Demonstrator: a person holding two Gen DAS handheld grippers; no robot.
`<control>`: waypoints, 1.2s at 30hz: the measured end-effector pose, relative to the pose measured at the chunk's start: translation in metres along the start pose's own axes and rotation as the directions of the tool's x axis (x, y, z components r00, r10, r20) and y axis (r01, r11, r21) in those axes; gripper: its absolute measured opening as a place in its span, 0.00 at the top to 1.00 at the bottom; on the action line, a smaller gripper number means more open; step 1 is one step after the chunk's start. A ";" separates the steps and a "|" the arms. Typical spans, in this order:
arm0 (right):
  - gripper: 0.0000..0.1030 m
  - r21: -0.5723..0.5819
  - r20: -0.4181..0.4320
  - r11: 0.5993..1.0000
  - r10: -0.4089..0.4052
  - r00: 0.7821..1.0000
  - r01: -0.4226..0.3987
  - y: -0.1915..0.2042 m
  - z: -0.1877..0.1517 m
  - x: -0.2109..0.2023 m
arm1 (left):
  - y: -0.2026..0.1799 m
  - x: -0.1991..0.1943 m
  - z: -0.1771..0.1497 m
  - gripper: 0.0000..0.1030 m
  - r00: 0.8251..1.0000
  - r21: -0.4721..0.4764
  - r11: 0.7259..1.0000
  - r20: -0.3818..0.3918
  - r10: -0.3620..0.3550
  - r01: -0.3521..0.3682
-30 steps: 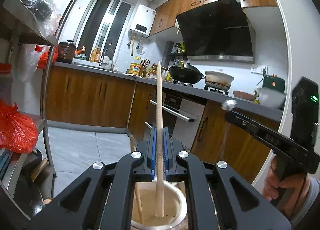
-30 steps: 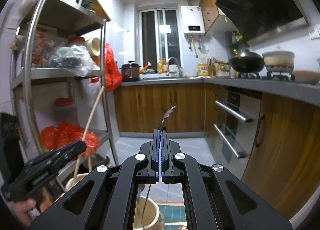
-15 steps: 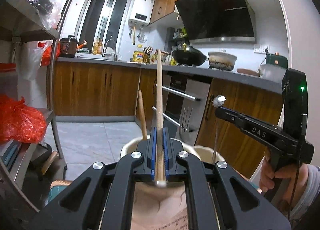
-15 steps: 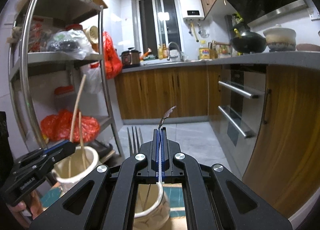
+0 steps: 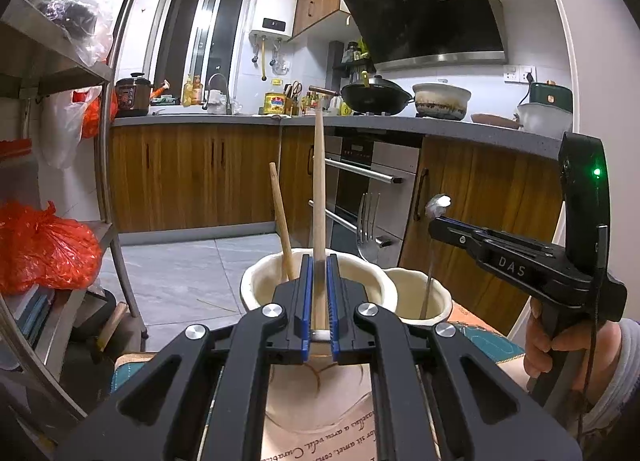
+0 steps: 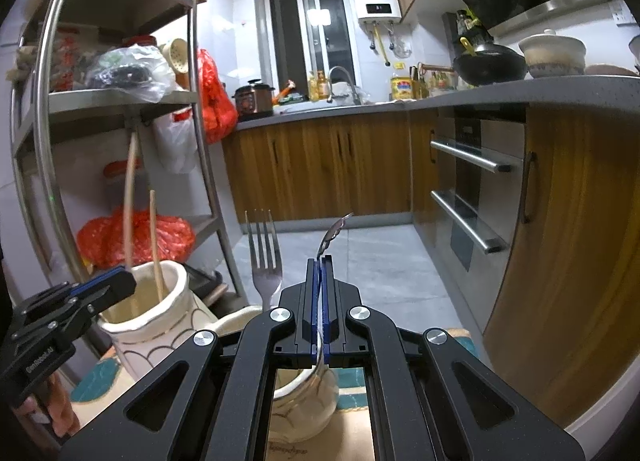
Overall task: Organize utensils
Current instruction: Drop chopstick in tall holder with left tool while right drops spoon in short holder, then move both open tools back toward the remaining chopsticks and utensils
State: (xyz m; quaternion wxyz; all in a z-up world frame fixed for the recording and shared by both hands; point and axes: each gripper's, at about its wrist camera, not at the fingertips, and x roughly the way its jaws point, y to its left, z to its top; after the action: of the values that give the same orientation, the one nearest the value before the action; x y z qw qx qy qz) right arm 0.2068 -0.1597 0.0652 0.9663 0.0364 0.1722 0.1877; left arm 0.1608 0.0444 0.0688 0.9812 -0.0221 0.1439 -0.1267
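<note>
Left wrist view: the left claw is clenched on a wooden stick standing upright in the larger cream jar. Rightward, the right claw grips a metal spoon over the smaller jar, a fork standing beside.

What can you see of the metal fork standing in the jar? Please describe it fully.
The silver metal fork has four long, straight tines and a flat neck. It stands upright, tines up, with its handle hidden inside the right cream ceramic jar. Nothing grips it: the right tool is beside it, shut on a thin metal spoon.
</note>
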 end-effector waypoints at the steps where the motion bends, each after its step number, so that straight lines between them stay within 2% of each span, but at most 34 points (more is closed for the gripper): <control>1: 0.97 0.003 -0.001 1.000 0.000 1.000 0.000 0.000 0.000 0.000 | 0.000 -0.001 0.001 0.92 1.000 0.002 1.000 -0.001 0.006 -0.006; 2: 0.98 0.004 -0.002 1.000 0.001 1.000 -0.001 -0.001 0.000 -0.001 | 0.000 -0.001 0.003 0.91 1.000 0.001 1.000 -0.002 0.010 -0.010; 4: 0.97 0.003 -0.007 1.000 0.000 1.000 0.000 0.000 -0.001 -0.001 | 0.001 -0.003 0.005 0.81 1.000 -0.005 1.000 -0.003 0.016 -0.016; 6: 0.97 0.003 -0.016 1.000 0.000 1.000 0.000 0.000 -0.002 0.000 | 0.001 -0.006 0.008 0.65 1.000 -0.013 1.000 -0.001 0.027 -0.027; 8: 0.97 0.003 -0.021 1.000 -0.004 1.000 0.004 0.000 -0.003 0.000 | 0.001 -0.010 0.010 0.60 0.999 -0.015 0.999 -0.001 0.033 -0.033; 11: 0.97 0.006 -0.026 1.000 -0.006 1.000 0.006 -0.002 -0.002 -0.001 | 0.000 -0.015 0.012 0.48 0.999 -0.013 0.999 0.004 0.047 -0.047; 13: 0.96 0.009 -0.029 1.000 -0.007 1.000 0.007 -0.003 -0.002 -0.002 | -0.001 -0.019 0.014 0.47 0.999 -0.014 0.999 0.006 0.048 -0.048; 15: 0.80 0.011 -0.033 1.000 -0.003 0.999 0.004 -0.004 -0.001 -0.003 | -0.001 -0.023 0.015 0.41 0.998 -0.016 0.998 0.007 0.057 -0.057; 19: 0.60 0.031 -0.021 1.000 0.003 1.000 -0.002 -0.008 0.000 -0.011 | 0.001 -0.031 0.018 0.32 0.998 -0.026 0.998 0.006 0.064 -0.064; 21: 0.35 0.045 -0.013 0.999 0.009 1.000 -0.008 -0.012 0.001 -0.017 | 0.001 -0.036 0.020 0.21 0.997 -0.028 0.997 0.007 0.074 -0.073; 22: 0.28 0.055 -0.002 0.998 0.018 1.000 -0.018 -0.014 0.001 -0.024 | 0.001 -0.038 0.021 0.18 0.997 -0.028 0.996 0.008 0.080 -0.080; 23: 0.14 0.059 0.004 0.998 0.023 1.000 -0.024 -0.016 0.001 -0.028 | 0.000 -0.042 0.022 0.11 0.996 -0.026 0.996 0.013 0.089 -0.088; 24: 0.06 0.062 0.012 0.998 0.029 1.000 -0.029 -0.017 0.002 -0.033 | 0.000 -0.046 0.023 0.07 0.995 -0.024 0.995 0.019 0.093 -0.093; 27: 0.05 0.062 0.022 0.998 0.026 0.999 -0.028 -0.022 0.002 -0.048 | -0.003 -0.057 0.024 0.05 0.995 -0.017 0.995 0.028 0.097 -0.097; 31: 0.05 0.056 -0.009 0.998 -0.026 1.000 0.027 -0.029 -0.001 -0.063 | -0.009 -0.068 0.022 0.05 0.994 0.007 0.994 0.018 0.112 -0.112; 36: 0.05 0.043 -0.058 0.998 -0.047 0.997 0.049 -0.042 -0.015 -0.082 | -0.016 -0.079 0.011 0.05 0.995 0.023 0.995 -0.039 0.096 -0.095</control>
State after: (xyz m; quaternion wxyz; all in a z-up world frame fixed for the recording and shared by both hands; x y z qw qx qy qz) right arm 0.1452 -0.2292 0.0717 0.9643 0.0485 0.2044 0.1614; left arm 0.0869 0.0489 0.1028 0.9833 -0.0023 0.1630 -0.0814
